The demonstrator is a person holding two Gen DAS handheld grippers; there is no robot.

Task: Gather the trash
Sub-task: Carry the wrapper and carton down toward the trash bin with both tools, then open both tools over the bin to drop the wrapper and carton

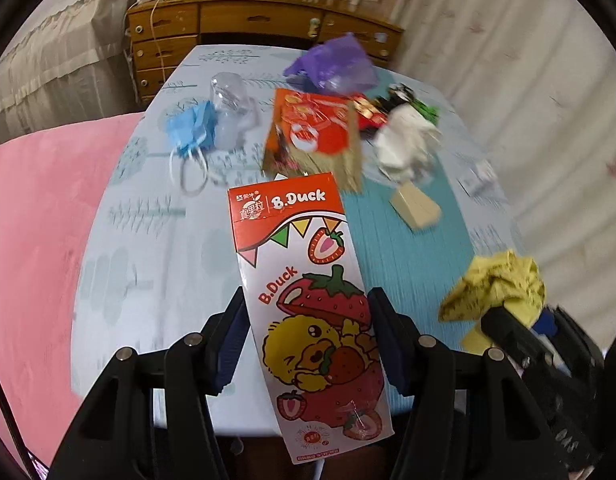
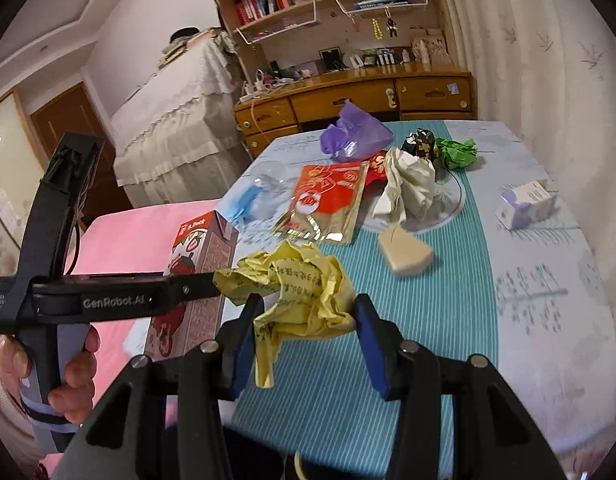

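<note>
Two easy grabs: my left tongs (image 1: 306, 344) pinch the stiff, light strawberry-print drink carton (image 1: 308, 304) mid-body, right tongs (image 2: 306, 340) squeeze the soft crumpled yellow paper wad (image 2: 296, 288).

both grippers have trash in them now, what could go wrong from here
The left gripper pinches the milk carton low down, so its long top could swing or slip. The right gripper holds the yellow paper wad by loose folds, which might pull free. The two loads sit close and could bump.

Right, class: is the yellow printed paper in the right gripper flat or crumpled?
Crumpled. The yellow printed paper is a creased wad bunched between the right gripper pads, one loose tail hanging below.
</note>
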